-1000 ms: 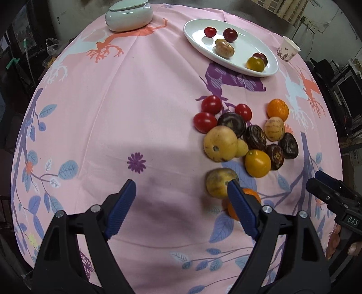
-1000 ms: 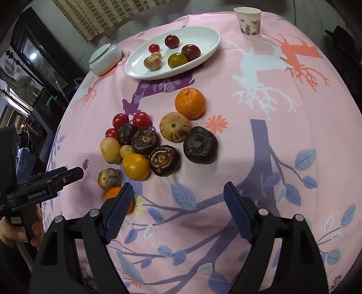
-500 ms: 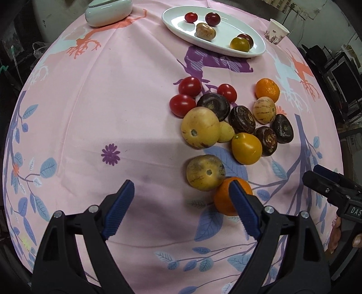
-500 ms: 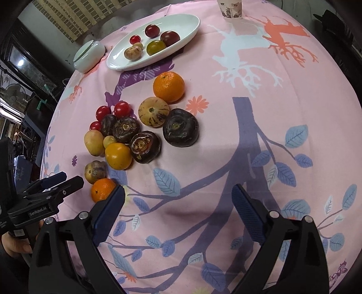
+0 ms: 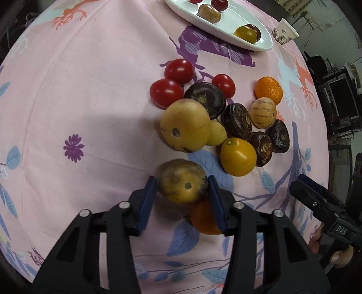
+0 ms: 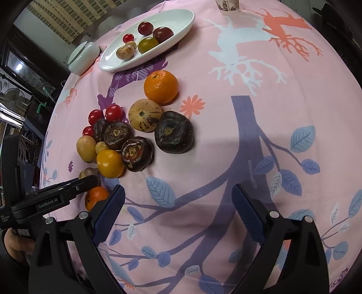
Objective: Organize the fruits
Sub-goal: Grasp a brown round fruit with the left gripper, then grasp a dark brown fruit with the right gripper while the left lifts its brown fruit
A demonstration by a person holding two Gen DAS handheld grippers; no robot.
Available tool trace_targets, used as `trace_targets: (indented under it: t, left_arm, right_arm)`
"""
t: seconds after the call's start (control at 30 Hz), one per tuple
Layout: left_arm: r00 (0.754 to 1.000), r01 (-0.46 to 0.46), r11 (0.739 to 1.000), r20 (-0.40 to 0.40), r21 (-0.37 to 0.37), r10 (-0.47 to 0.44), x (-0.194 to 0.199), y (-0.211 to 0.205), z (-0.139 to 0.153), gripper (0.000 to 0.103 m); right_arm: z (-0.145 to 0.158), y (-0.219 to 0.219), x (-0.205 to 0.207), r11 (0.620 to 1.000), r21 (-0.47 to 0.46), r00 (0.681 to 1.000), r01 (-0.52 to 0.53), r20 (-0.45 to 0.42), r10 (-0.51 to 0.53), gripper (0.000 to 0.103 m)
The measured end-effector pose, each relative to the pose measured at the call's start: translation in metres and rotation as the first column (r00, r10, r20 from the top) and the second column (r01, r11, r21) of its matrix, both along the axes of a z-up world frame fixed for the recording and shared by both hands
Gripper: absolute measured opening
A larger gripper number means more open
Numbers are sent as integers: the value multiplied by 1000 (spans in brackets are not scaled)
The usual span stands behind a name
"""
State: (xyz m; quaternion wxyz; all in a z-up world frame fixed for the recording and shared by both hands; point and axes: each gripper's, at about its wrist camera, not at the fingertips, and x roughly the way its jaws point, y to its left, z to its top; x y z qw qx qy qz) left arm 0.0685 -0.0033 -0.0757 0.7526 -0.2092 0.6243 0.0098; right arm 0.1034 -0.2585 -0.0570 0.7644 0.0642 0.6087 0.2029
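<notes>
My left gripper has its blue pads on both sides of a brownish-yellow striped melon resting on the pink cloth; the right pad touches it. An orange lies just behind the right pad. A pile of red tomatoes, dark purple fruits, yellow fruits and another orange lies beyond. The white oval plate holds several fruits at the far side. My right gripper is open and empty over bare cloth, near the dark fruit. The left gripper also shows in the right wrist view.
A paper cup stands right of the plate. A lidded white ceramic dish sits left of the plate. The table edge drops off at left and right, with dark furniture beyond.
My left gripper has moved forward and right and narrowed around the striped melon. My right gripper has drifted slightly closer to the fruit pile, still open.
</notes>
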Motion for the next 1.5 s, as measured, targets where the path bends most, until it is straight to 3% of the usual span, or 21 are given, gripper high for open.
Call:
trace_targets:
  t: [0.1, 0.27, 0.4, 0.53, 0.6, 0.63, 0.7, 0.8, 0.9, 0.93, 1.0, 1.17, 1.3, 1.5]
  left_arm:
    - [1000, 1, 1000, -4, 8, -1, -3, 3, 0, 42]
    - [999, -28, 996, -30, 90, 31, -9, 20, 6, 41]
    - [998, -50, 997, -21, 53, 51, -12, 30, 2, 44]
    - [1000, -28, 996, -2, 88, 28, -11, 20, 1, 51]
    - [1000, -8, 993, 7, 122, 7, -12, 18, 2, 50]
    - [1000, -3, 989, 13, 147, 1, -10, 17, 2, 41]
    - [1000, 12, 990, 17, 138, -15, -11, 18, 4, 40]
    - [1000, 6, 993, 19, 121, -8, -10, 21, 6, 40]
    - [999, -5, 994, 34, 110, 1, -11, 25, 9, 40]
    - [999, -4, 994, 37, 113, 0, -11, 25, 10, 40]
    - [999, -5, 994, 43, 107, 1, -10, 26, 11, 41]
    - [999, -10, 995, 42, 99, 6, -10, 28, 10, 41]
    - [999, -14, 995, 44, 96, 10, -11, 31, 9, 41]
    - [998, -13, 996, 60, 83, 8, -13, 31, 12, 41]
  right_arm:
    - [0, 1, 1, 1000, -1, 1000, -5, 0, 5, 95]
    - [1, 4, 1, 1000, -1, 1000, -12, 7, 12, 95]
    - [-1, 10, 2, 1000, -6, 1000, -20, 5, 20, 95]
    - [0, 14, 2, 999, -12, 999, -37, 13, 38, 95]
    - [1, 15, 2, 999, -17, 999, -39, 22, 40, 95]
    - [1, 14, 3, 999, -22, 999, -40, 27, 41, 95]
    - [2, 14, 4, 999, -30, 998, -44, 44, 45, 95]
    - [5, 15, 7, 994, -85, 992, -64, 101, 72, 95]
    - [6, 26, 9, 972, -194, 968, -136, 184, 172, 95]
    - [5, 30, 11, 962, -220, 959, -161, 195, 205, 94]
    - [-1, 37, 16, 942, -268, 947, -200, 194, 256, 79]
    - [-15, 47, 32, 924, -307, 938, -230, 183, 295, 68]
    - [-18, 57, 37, 915, -293, 925, -277, 174, 336, 45]
    - [-5, 45, 39, 949, -210, 950, -235, 159, 270, 44]
